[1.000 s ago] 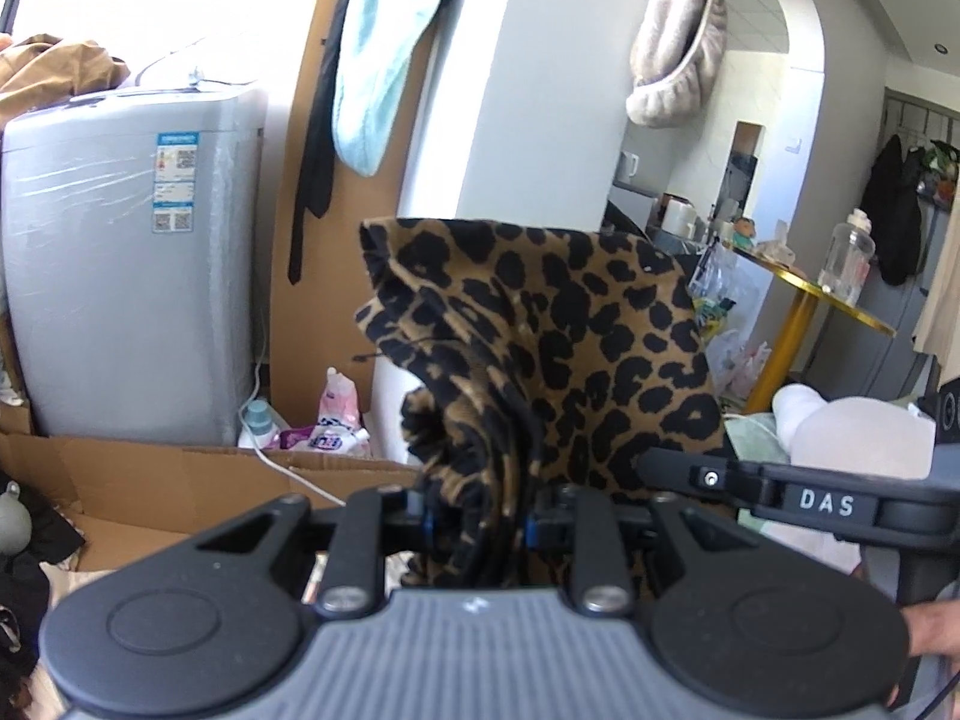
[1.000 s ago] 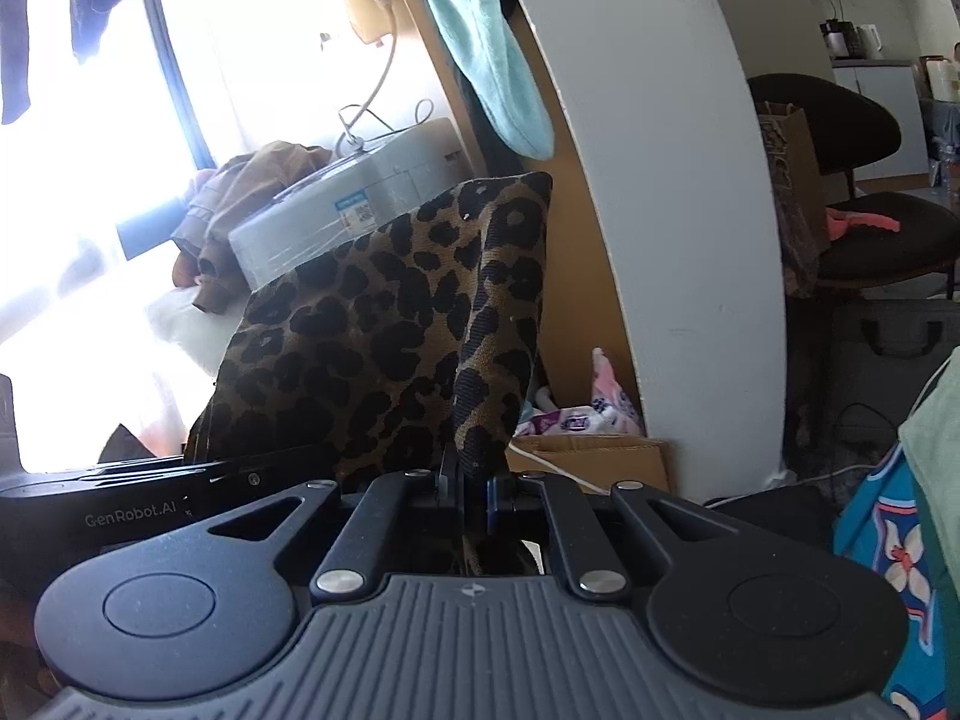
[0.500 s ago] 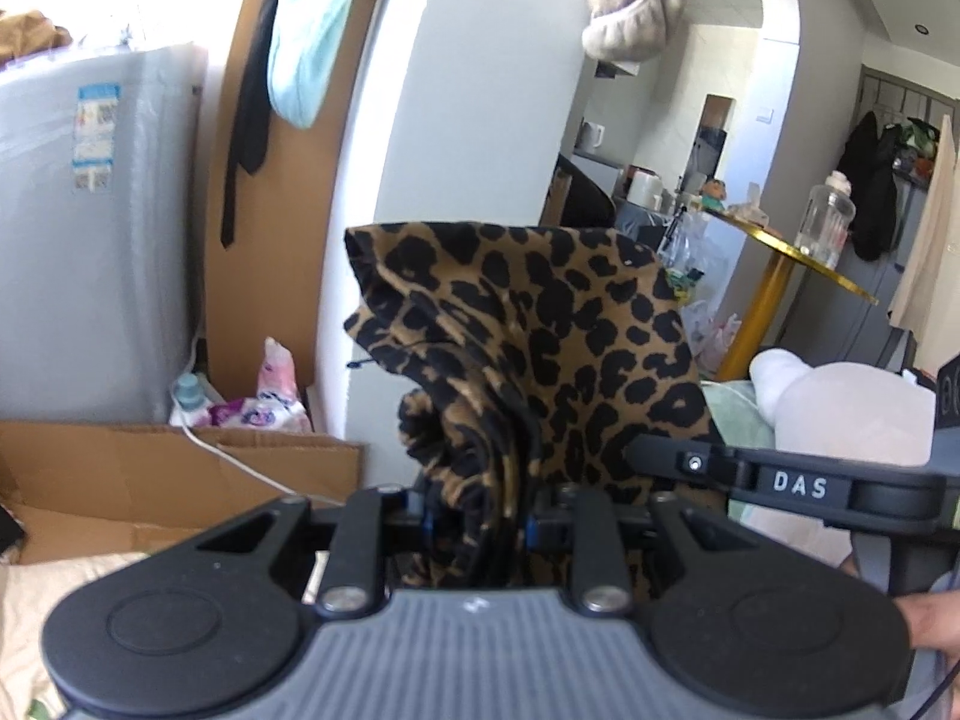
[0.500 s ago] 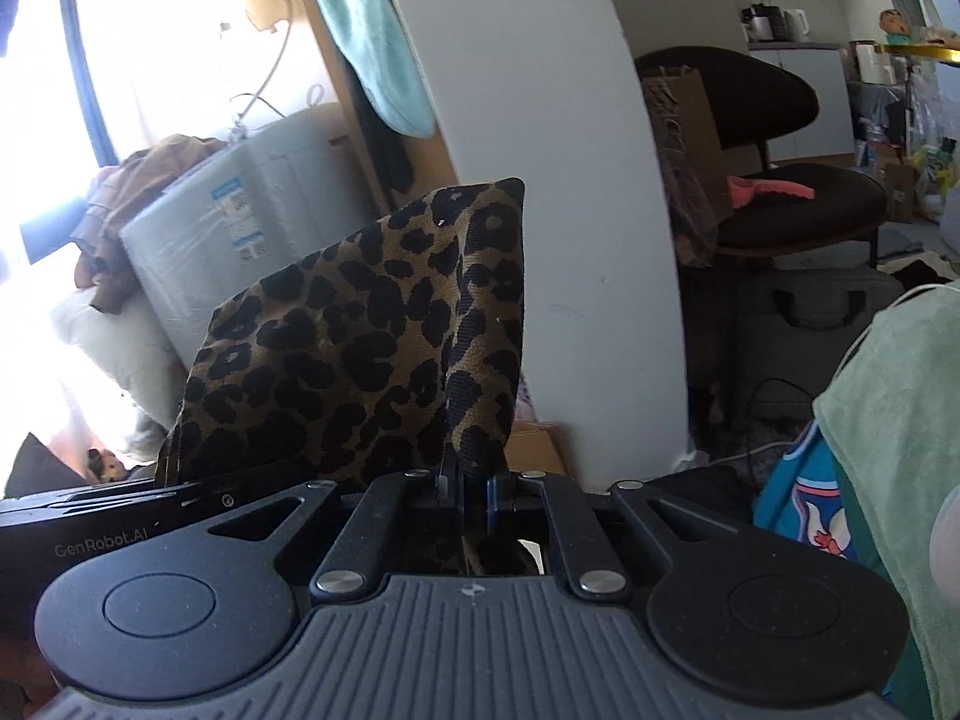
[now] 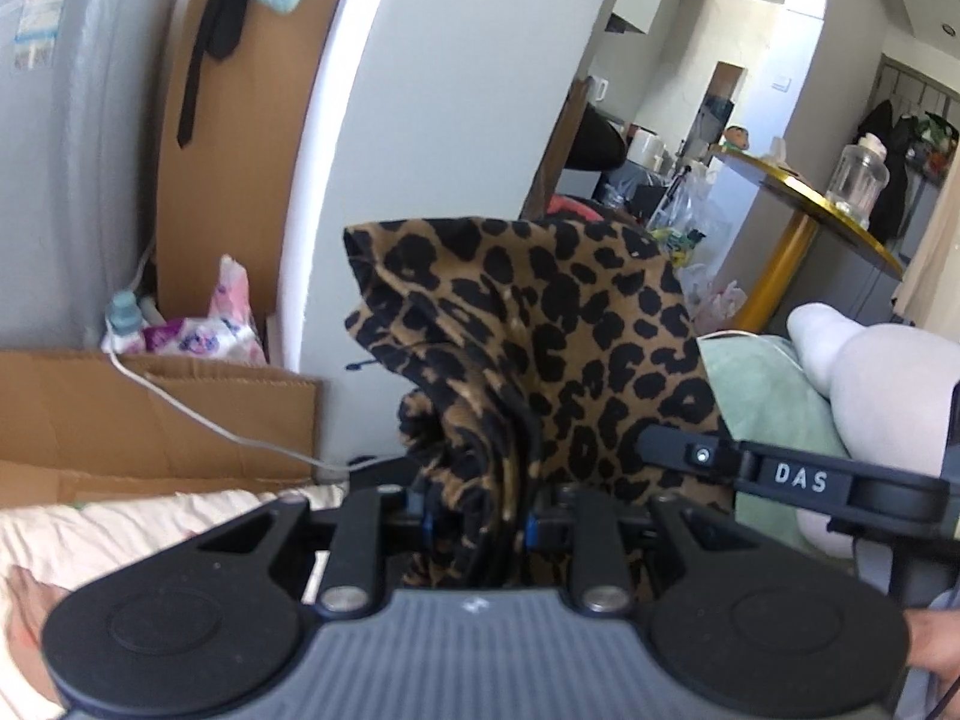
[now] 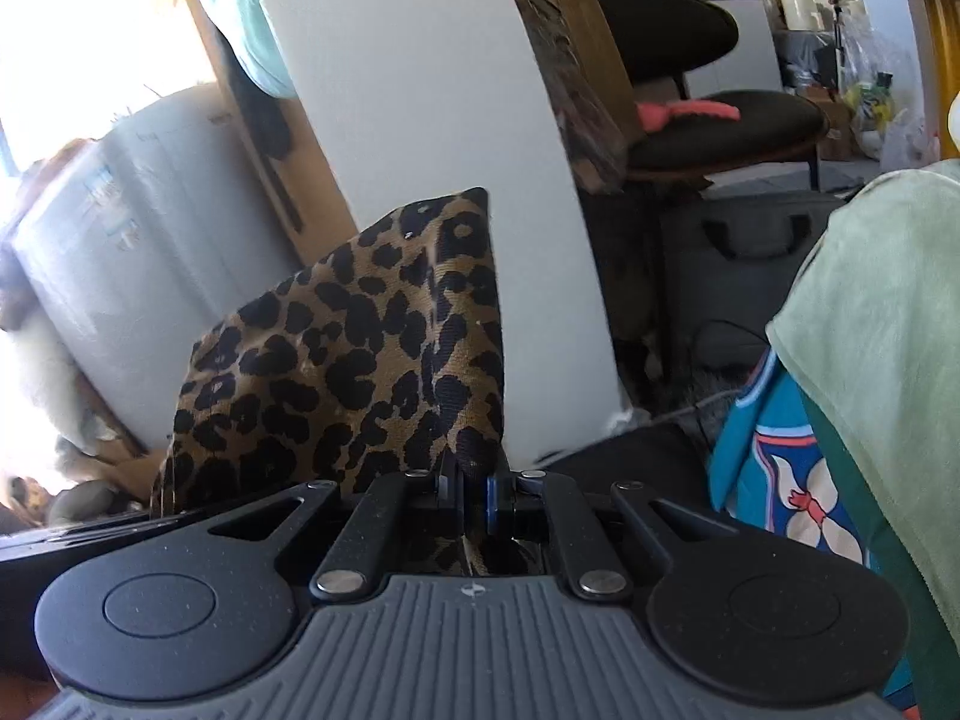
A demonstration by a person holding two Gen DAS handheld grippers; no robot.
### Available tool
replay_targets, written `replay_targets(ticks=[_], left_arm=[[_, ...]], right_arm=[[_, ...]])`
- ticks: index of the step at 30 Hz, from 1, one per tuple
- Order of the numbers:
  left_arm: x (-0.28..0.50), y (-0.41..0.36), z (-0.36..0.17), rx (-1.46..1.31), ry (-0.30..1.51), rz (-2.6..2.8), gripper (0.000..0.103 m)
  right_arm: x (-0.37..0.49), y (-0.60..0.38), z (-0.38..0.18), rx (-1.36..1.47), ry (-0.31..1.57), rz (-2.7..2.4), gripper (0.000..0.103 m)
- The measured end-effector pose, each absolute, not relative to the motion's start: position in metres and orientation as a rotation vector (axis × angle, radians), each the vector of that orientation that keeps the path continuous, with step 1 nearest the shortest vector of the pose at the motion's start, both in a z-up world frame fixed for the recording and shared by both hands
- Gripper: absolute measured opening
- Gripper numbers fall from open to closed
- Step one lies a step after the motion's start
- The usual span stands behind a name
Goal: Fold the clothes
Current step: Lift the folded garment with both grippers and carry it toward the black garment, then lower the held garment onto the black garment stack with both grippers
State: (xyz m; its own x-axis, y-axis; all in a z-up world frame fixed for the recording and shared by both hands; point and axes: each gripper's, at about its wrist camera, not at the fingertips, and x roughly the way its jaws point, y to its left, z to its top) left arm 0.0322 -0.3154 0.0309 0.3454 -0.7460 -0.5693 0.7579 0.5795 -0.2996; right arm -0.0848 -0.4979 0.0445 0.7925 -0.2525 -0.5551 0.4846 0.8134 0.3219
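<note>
1. between the jaws of the left gripper (image 5: 480,525) sits a thick bunch of the spotted cloth (image 5: 540,348). the jaws are part way apart and pinch that bunch tight.
2. between the jaws of the right gripper (image 6: 474,501) sits one thin corner of the same spotted cloth (image 6: 360,354). these jaws are pressed almost together on it.
3. the cloth hangs in the air, stretched from one gripper to the other and standing up past both sets of jaws.
4. it looks soft, floppy and light. it will bend and droop where nothing holds it. i think it will not break, but a thin bit could slip out.
5. good spots to hold look like the corners and edges, so the cloth stays flat for the fold.
6. the left view shows a pale bed sheet (image 5: 150,516) low and left of the jaws, and cardboard (image 5: 156,414) past it. the right view does not show the sheet.
7. the right view shows a green cloth (image 6: 888,324) and a blue one (image 6: 774,474) right of the jaws, and a dark chair (image 6: 720,132) far past them.
</note>
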Motion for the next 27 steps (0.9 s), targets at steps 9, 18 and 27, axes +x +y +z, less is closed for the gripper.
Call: replay_targets(ticks=[9, 18, 27], left_arm=[[0.059, -0.351, -0.018, 0.092, 0.793, -1.026, 0.027], [0.074, -0.378, -0.073, 0.119, 0.848, -1.07, 0.027], [0.089, -0.389, -0.14, 0.102, 0.923, -1.087, 0.027]], right_arm=[[-0.071, -0.525, -0.007, 0.515, 0.553, -0.455, 0.005], [-0.061, -0.552, -0.067, 0.518, 0.608, -0.477, 0.005], [-0.04, -0.569, -0.145, 0.55, 0.604, -0.501, 0.005]])
